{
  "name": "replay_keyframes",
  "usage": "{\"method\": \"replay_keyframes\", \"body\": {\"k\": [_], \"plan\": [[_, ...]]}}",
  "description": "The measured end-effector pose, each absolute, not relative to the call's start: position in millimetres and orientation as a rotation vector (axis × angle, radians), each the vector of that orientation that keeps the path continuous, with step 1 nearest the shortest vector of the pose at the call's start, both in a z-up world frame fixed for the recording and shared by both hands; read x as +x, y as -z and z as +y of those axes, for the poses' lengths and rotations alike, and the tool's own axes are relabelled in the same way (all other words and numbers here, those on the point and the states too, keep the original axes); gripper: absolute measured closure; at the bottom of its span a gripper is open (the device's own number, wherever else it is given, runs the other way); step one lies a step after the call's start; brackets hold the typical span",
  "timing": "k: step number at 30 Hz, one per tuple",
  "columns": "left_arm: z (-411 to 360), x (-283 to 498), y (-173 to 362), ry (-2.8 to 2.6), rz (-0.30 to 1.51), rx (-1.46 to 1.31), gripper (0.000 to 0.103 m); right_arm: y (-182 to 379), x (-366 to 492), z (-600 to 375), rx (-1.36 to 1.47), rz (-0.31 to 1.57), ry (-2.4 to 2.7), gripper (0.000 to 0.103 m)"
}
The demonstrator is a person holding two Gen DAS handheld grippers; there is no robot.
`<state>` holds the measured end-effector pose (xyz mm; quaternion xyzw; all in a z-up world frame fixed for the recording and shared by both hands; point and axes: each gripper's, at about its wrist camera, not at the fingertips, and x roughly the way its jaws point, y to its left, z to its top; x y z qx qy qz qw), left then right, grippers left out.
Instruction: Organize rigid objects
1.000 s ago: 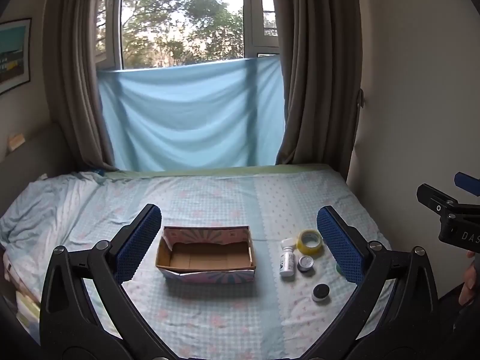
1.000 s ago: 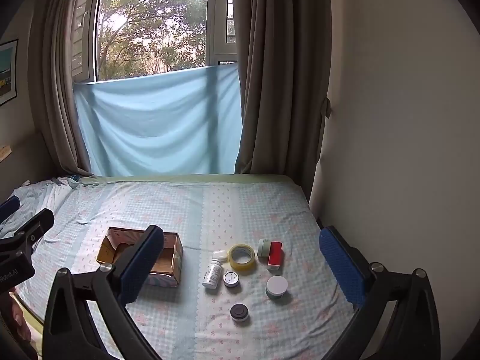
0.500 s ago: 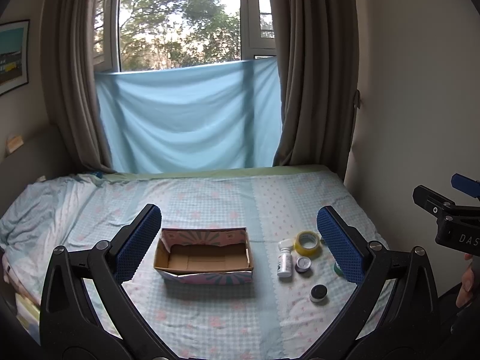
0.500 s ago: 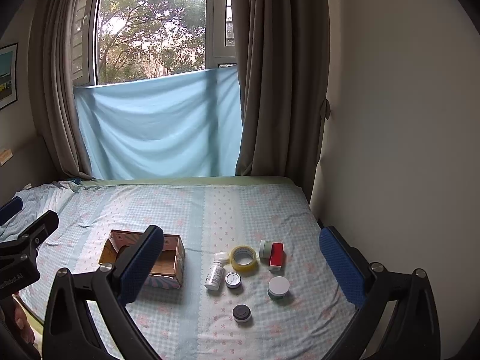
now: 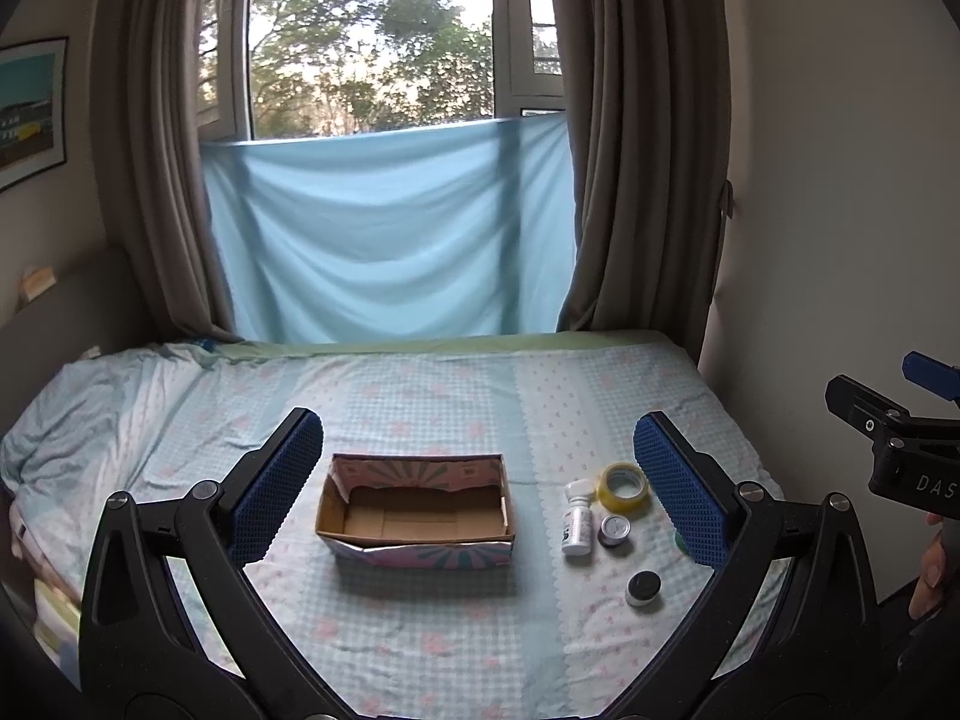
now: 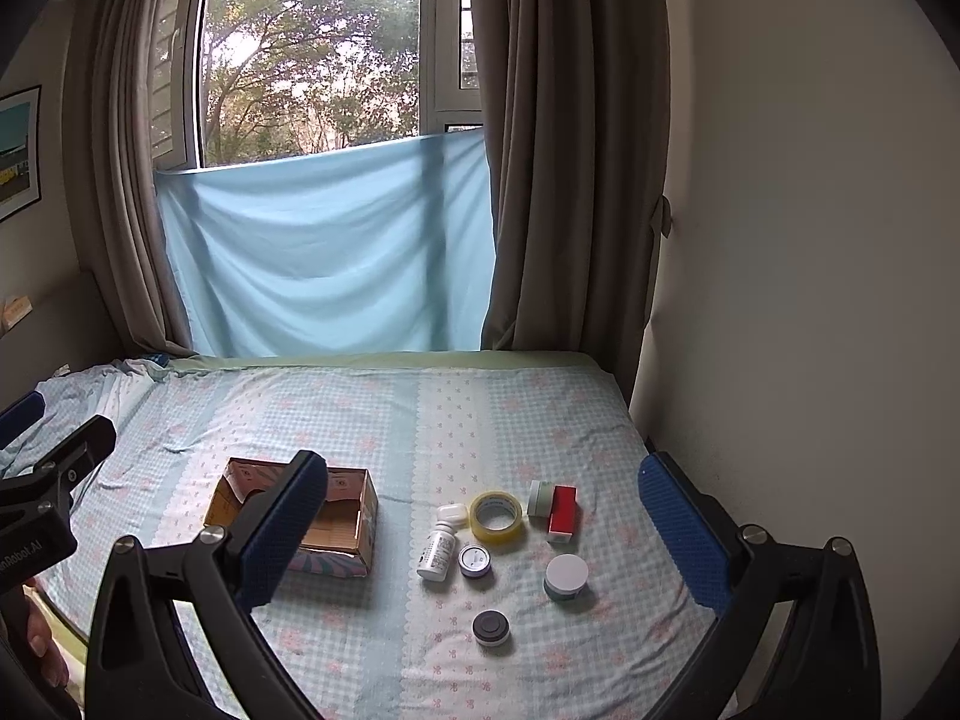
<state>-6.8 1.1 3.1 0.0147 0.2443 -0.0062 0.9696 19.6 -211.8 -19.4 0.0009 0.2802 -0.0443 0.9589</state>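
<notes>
Left wrist view: cardboard box open, nothing inside.

yellow tape roll, red box, blue-checked bedsheet

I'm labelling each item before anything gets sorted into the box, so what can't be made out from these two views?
- Left wrist view: the right finger hides the red box, the white-lidded jar and the small green container.
- Right wrist view: the left finger covers much of the cardboard box interior.
- Print on the white bottle and tin lid is too small to read.
</notes>
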Motion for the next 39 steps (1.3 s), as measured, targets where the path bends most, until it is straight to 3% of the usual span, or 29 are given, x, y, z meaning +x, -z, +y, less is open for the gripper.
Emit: {"method": "replay_keyframes", "body": {"k": [39], "plan": [[-2,16,4,0.017,0.522,0.034,0.000,22,33,-207,-0.026,0.551,0.097,0.000]]}}
